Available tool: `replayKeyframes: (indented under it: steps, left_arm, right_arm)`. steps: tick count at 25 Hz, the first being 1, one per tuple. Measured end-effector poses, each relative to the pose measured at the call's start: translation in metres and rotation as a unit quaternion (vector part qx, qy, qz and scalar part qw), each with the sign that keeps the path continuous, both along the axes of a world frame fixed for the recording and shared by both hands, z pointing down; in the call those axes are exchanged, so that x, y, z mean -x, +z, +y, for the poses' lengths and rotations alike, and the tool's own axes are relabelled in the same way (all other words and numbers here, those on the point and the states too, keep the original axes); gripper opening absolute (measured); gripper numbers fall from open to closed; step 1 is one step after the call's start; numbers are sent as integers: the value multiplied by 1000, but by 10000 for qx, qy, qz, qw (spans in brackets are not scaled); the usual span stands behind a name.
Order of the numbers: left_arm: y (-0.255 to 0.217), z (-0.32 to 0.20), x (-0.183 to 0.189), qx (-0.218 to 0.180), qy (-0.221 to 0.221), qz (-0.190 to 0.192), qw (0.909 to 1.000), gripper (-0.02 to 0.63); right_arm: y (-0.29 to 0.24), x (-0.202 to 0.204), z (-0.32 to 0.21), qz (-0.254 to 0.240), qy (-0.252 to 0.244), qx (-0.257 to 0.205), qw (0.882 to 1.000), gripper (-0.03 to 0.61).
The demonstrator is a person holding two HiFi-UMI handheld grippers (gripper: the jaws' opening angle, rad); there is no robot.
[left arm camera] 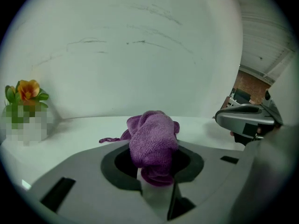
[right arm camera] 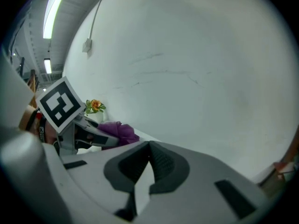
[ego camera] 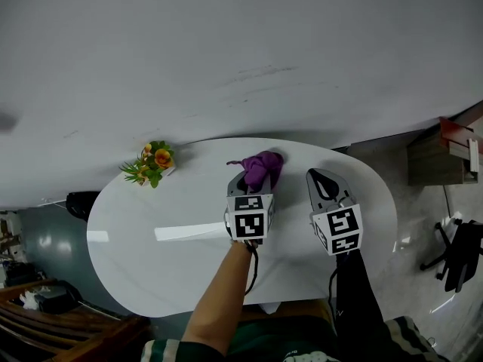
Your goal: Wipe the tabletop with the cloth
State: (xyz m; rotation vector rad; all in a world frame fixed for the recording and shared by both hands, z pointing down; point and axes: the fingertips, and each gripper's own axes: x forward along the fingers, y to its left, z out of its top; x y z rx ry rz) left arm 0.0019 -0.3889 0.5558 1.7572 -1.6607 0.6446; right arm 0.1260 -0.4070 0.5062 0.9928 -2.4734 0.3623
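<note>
A bunched purple cloth [ego camera: 260,167] is pinched in my left gripper [ego camera: 252,181], which is shut on it over the far part of the white oval tabletop [ego camera: 151,255]. In the left gripper view the cloth [left arm camera: 153,141] bulges up out of the jaws and hides their tips. My right gripper [ego camera: 323,179] hovers to the right of the left one, shut, with nothing between its jaws. From the right gripper view, the cloth [right arm camera: 117,131] shows at the left behind the left gripper's marker cube [right arm camera: 60,105].
A small pot of orange flowers [ego camera: 152,163] stands at the table's far left edge. A white wall [ego camera: 226,51] rises right behind the table. Dark furniture [ego camera: 45,315] sits at the lower left, a chair base [ego camera: 459,255] at the right.
</note>
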Motion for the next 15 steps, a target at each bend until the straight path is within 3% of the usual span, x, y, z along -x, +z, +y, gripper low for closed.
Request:
replayKeyframes:
  steps: [15]
  left_arm:
    - [3, 78, 168, -93, -591, 17, 9982, 132]
  right_arm:
    - [5, 152, 51, 120, -194, -48, 9997, 3]
